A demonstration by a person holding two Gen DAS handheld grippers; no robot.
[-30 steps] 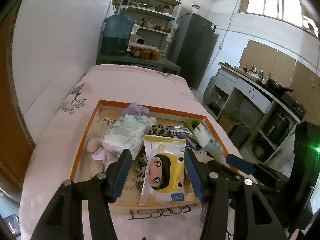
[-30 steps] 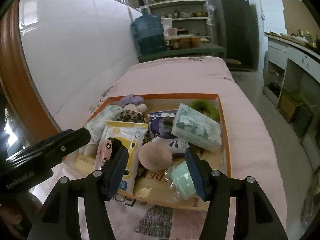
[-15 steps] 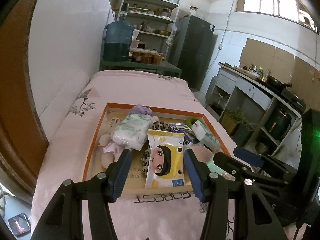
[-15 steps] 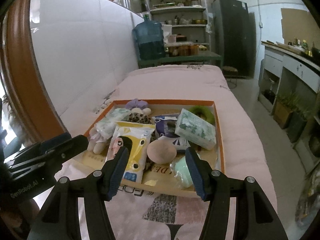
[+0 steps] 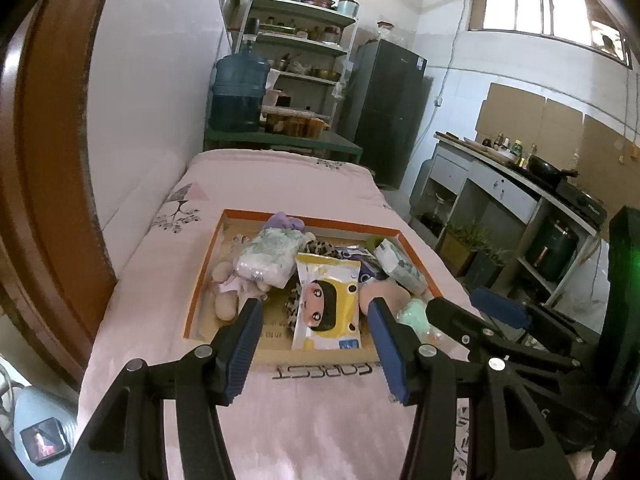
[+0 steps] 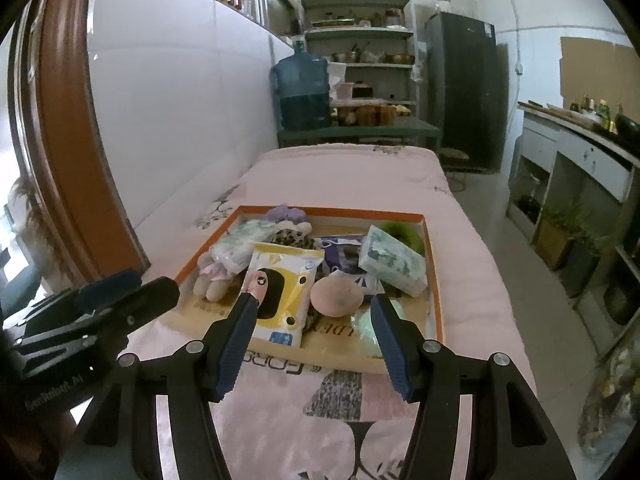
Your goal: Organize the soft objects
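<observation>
An orange-rimmed cardboard tray lies on a pink bed and holds a pile of soft things. In it are a yellow wipes pack, a white-green tissue pack, a diaper pack, a plush doll, a round beige pad, a mint-green bundle and a green ring. My left gripper stands open and empty short of the tray's near edge. My right gripper is open and empty beside it, to the right.
The pink bedspread stretches beyond the tray to a green bench with a water jug, shelves and a dark fridge. A white wall runs along the left; a kitchen counter stands across the aisle on the right.
Both grippers have drawn back and up from the tray, which now looks smaller and farther off. Their jaws keep the same width and nothing was picked up.
</observation>
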